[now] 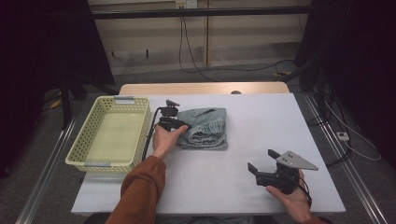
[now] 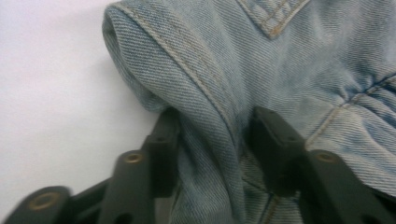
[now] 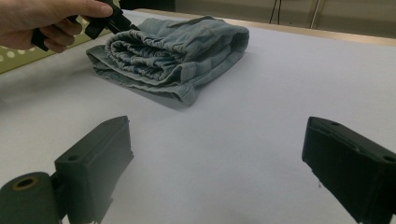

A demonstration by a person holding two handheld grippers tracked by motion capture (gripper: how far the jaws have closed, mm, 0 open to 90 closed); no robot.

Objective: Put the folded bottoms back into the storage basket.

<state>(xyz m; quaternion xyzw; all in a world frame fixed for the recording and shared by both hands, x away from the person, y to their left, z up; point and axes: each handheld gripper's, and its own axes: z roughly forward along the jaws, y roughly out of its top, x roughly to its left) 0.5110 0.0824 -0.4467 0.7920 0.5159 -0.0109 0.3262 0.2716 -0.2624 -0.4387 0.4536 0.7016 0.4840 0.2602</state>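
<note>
A folded light-blue denim garment [image 1: 205,128] lies on the white table, just left of centre. My left gripper [image 1: 181,125] is at its left edge, and in the left gripper view the jaws of this gripper [image 2: 217,130] pinch a thick fold of the denim [image 2: 205,93] between them. The right gripper view shows the same garment [image 3: 173,51] ahead, with the left gripper [image 3: 109,21] and its hand at the cloth's far left. My right gripper [image 1: 261,160] is held open near the table's front right, well apart from the garment, with nothing between its fingers [image 3: 98,158].
A pale yellow perforated basket [image 1: 77,149] stands at the table's left edge, close beside the left hand, and its wall [image 3: 18,58] is visible in the right gripper view too. Bare white tabletop [image 1: 261,116] stretches right of the garment. Cables run across the floor beyond.
</note>
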